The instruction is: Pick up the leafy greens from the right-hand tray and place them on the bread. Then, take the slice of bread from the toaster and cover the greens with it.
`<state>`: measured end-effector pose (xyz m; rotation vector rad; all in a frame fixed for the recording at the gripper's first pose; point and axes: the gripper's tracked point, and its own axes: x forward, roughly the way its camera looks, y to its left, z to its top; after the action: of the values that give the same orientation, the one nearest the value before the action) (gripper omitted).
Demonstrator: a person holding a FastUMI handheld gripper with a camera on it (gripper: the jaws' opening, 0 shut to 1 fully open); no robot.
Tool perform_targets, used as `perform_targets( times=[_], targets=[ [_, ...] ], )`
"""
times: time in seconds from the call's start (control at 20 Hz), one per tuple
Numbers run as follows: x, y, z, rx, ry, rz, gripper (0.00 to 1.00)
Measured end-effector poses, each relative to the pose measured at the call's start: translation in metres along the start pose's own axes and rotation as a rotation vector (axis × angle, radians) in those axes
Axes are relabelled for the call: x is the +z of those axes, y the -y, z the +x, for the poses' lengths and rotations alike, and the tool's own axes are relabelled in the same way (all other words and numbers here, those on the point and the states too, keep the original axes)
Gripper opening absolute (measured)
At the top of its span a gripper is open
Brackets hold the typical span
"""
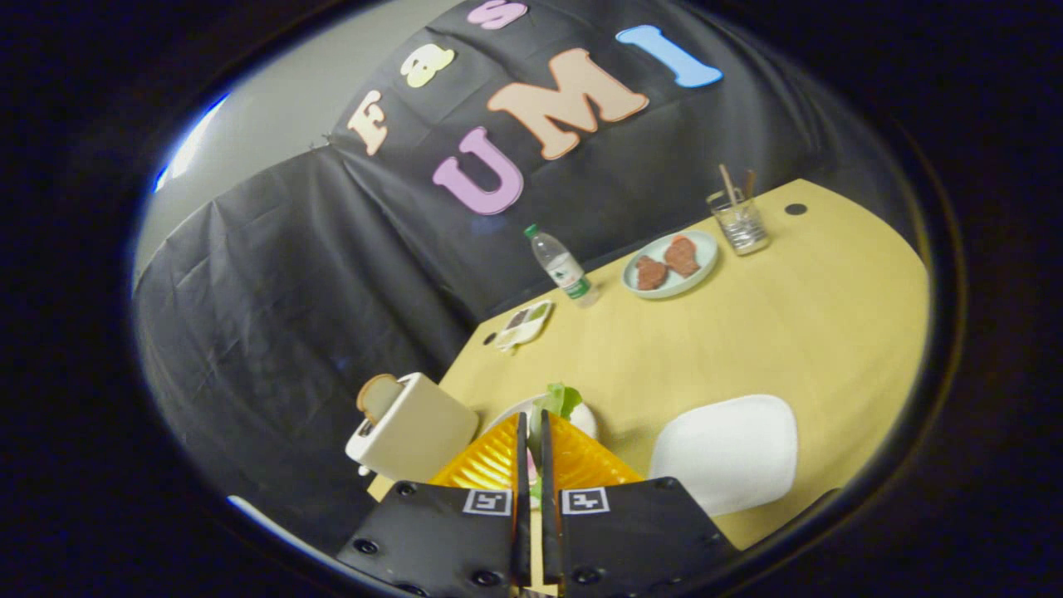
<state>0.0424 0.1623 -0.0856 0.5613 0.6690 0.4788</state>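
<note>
My gripper (532, 428) hangs tilted over the tan table (797, 332), its fingers nearly together and pressing on the leafy greens (561, 399). The green leaf sticks out past the fingertips, and a bit of it shows in the narrow gap between them. Just beyond and under the fingertips lies a white plate (585, 418), mostly hidden; I cannot see bread on it. To the left of the fingers stands the cream toaster (415, 432) with a slice of bread (378, 396) poking out of its slot. To the right of the fingers lies the white tray (724, 453), bare on top.
Farther back on the table stand a water bottle (565, 270), a pale plate (702, 249) with two brown patties, a glass (741, 224) holding sticks, and a small divided dish (523, 324). The table's left edge meets the black cloth wall.
</note>
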Motion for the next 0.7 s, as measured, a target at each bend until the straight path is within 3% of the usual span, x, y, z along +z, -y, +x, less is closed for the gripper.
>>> perform_targets(
  times=[0.25, 0.35, 0.45, 0.7],
  targets=[
    [-0.037, -0.054, 0.054, 0.097, -0.086, 0.009, 0.08],
    [-0.05, -0.058, 0.073, 0.1, -0.113, 0.009, 0.08],
    [-0.065, -0.054, 0.086, 0.075, -0.146, 0.011, 0.08],
    [-0.07, 0.002, 0.096, -0.121, -0.148, -0.102, 0.08]
  ],
)
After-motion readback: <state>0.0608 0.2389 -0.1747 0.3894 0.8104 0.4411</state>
